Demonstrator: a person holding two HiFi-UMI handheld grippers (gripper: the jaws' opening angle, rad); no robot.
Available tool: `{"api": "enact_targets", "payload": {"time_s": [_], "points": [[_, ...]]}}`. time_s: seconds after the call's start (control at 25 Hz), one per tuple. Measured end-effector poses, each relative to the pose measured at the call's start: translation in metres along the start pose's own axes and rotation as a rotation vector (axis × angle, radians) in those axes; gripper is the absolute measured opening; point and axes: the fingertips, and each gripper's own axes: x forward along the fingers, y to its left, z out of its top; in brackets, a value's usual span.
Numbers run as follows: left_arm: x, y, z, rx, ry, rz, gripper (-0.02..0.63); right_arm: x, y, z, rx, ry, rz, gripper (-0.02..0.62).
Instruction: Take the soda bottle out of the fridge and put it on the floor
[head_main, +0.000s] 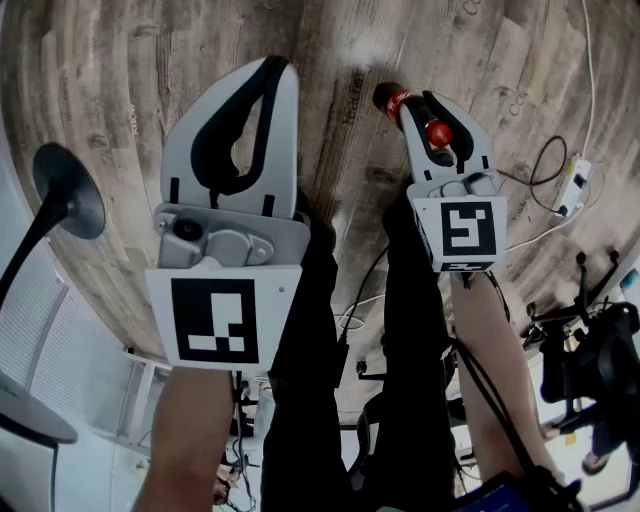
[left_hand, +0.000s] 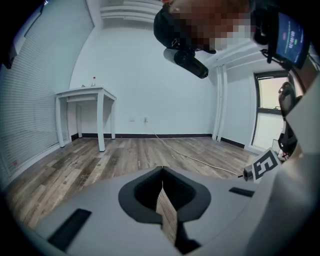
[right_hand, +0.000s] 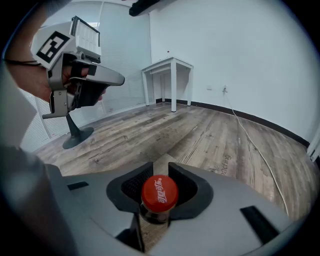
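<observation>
Head view: your right gripper, upper right of the frame, clamps the soda bottle by its neck. The bottle's body pokes beyond the jaw tips, wooden floor behind it. Your left gripper, centre left, is closed and empty.

Left gripper view: jaws meet, nothing between.

Right gripper view: the red cap sits low centre, pinched between the jaws.
</observation>
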Motion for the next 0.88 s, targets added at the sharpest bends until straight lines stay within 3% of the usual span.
{"api": "enact_targets", "payload": {"time_s": [0.88], "points": [[-0.015,0.016,-0.017,-0.007,0.027,0.026,0.017,0.023,0.021,-0.044,-0.025,0.119,0.042,0.117]]}}
